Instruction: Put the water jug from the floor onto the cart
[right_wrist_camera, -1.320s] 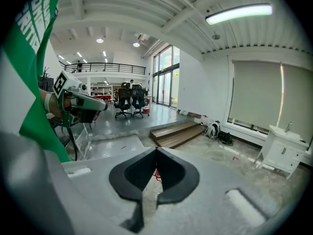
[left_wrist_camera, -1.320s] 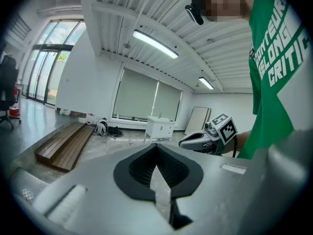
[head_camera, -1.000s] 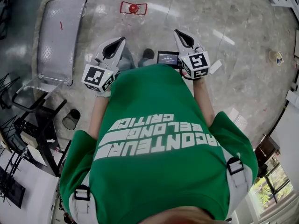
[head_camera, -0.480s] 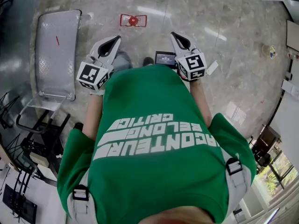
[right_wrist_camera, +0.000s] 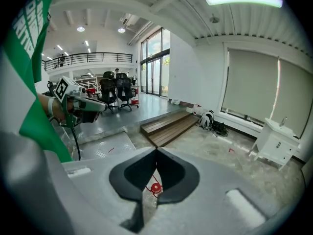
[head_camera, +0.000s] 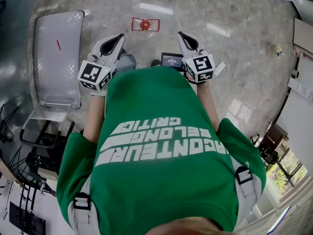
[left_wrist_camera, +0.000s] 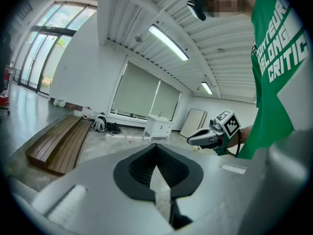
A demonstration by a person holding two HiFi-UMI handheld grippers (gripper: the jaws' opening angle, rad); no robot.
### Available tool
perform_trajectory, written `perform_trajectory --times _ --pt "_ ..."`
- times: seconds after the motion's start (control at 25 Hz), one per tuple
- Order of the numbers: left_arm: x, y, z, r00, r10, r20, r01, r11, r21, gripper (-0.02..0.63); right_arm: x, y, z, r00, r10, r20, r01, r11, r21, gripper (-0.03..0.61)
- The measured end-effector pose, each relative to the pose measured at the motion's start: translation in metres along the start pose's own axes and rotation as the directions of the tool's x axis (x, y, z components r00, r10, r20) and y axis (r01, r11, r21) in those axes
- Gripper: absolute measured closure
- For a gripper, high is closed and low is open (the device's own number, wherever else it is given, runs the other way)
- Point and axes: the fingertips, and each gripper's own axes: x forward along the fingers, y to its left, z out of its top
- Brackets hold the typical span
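On the floor (head_camera: 239, 62), a red round thing (head_camera: 145, 24) lies right of the cart (head_camera: 56, 53). Left tool (head_camera: 119, 36) and right tool (head_camera: 181, 35) are both pressed together, empty.

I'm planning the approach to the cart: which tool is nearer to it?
Left. In the head view the left tool is just right of the cart; the right tool is much farther right.
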Motion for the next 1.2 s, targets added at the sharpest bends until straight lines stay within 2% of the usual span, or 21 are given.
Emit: perform_trajectory --times 0.2,0.4,0.64,0.92,1.08,1.2 --pt "-0.011 0.026 -0.002 1.0 -0.01 0.007 0.01 1.0 -0.028 0.6 0.011 0.011 0.01 0.999 -0.024 -0.036 0.023 1.0 -0.016 0.586" --pt "-0.018 0.05 -0.003 1.0 -0.024 0.004 0.024 0.999 -0.023 0.6 0.018 0.02 0.014 0.997 -0.048 -0.056 0.047 0.999 -0.019 0.586" --pt "-0.02 0.071 -0.01 1.0 -0.011 -0.026 0.011 1.0 -0.009 0.6 0.023 0.02 0.014 0.998 -0.032 -0.062 0.033 0.999 0.014 0.586" --pt "-0.004 0.078 -0.02 0.997 0.05 -0.054 -0.051 0.998 -0.023 0.6 0.038 -0.013 0.014 0.998 0.014 -0.061 -0.014 1.0 -0.009 0.586" --pt "0.016 0.071 -0.035 0.991 0.101 -0.091 -0.108 0.991 -0.074 0.6 0.045 -0.044 0.009 0.997 0.068 -0.044 -0.068 0.998 0.014 0.586" --pt "0.033 0.067 -0.036 0.985 0.144 -0.091 -0.154 0.982 -0.108 0.6 0.056 -0.072 0.005 0.994 0.104 -0.024 -0.102 0.994 0.044 0.586"
